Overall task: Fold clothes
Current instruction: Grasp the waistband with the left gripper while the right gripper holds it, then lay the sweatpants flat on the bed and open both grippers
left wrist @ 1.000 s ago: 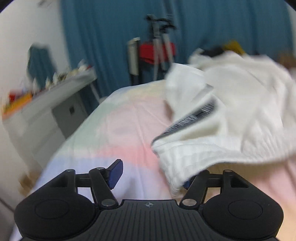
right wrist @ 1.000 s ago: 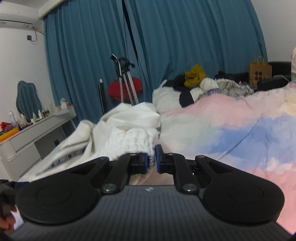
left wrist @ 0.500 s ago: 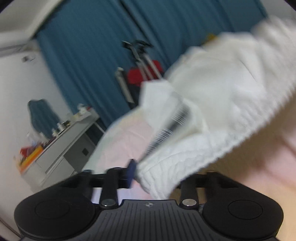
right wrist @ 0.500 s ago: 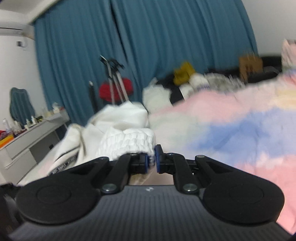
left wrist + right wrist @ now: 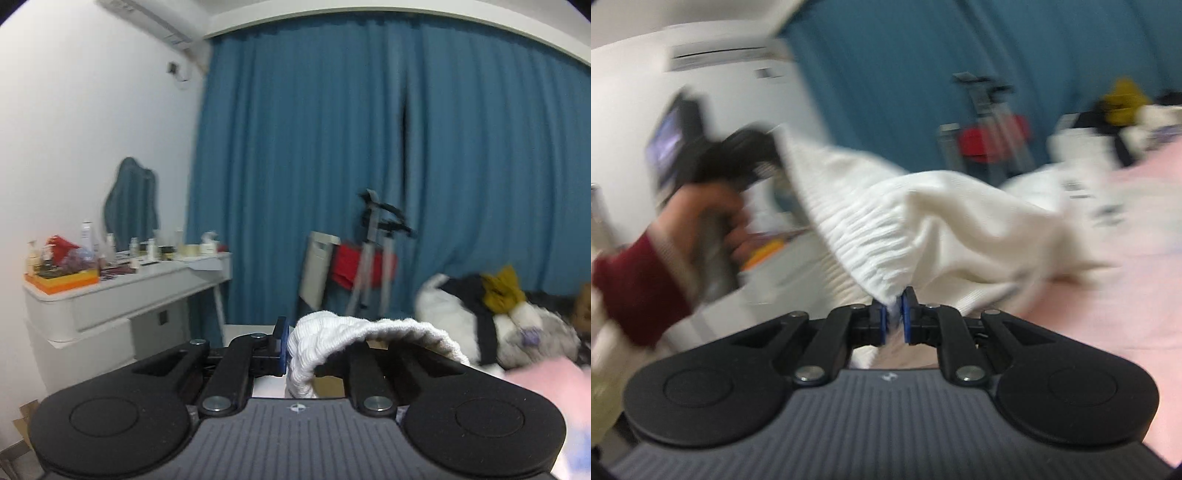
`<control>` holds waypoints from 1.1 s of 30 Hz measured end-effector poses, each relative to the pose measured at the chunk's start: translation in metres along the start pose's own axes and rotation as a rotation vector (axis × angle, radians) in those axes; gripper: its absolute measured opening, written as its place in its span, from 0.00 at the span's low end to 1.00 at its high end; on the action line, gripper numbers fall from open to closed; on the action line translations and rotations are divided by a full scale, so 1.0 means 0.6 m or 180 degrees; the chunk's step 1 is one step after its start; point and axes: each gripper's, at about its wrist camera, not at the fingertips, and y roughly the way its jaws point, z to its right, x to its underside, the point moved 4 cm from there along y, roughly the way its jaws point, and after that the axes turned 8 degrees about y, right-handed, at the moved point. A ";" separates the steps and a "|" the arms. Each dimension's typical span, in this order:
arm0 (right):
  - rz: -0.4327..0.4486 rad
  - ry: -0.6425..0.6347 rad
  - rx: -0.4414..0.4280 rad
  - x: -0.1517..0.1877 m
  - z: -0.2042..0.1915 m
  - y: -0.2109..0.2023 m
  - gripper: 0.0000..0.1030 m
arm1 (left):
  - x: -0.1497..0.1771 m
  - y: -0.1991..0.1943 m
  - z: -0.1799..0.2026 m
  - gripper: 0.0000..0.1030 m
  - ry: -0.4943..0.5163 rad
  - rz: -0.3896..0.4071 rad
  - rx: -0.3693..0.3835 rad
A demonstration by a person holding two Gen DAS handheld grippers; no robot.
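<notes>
Right wrist view is showing the right gripper clenching the ribbed hem of the white sweater, which a second ago was lying bunched on the bed and is now being lifted and stretched toward the left gripper at the frame's upper left. Left wrist view is showing that gripper raised level, grasping the hem, so I judge the garment is being spread for folding.

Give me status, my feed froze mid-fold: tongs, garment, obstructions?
Right tongs shut on white garment's ribbed hem. Left tongs grip the same hem; garment lifted off pink bedspread. Nothing blocking; clothes pile well behind.
</notes>
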 end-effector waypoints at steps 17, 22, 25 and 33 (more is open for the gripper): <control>-0.0899 -0.0209 -0.0431 0.154 -0.085 0.350 0.14 | 0.295 0.413 -0.280 0.13 -0.0449 -0.1634 -0.0211; -0.0874 -0.0329 -0.0539 0.137 -0.106 0.333 0.27 | 0.300 0.398 -0.307 0.20 -0.0540 -0.1579 -0.0092; -0.0822 -0.0516 -0.0585 0.138 -0.122 0.322 0.71 | 0.304 0.353 -0.325 0.43 -0.0650 -0.1612 -0.0167; -0.0851 -0.0557 -0.0309 0.122 -0.123 0.229 0.87 | 0.268 0.161 -0.329 0.73 -0.0479 -0.1265 -0.0146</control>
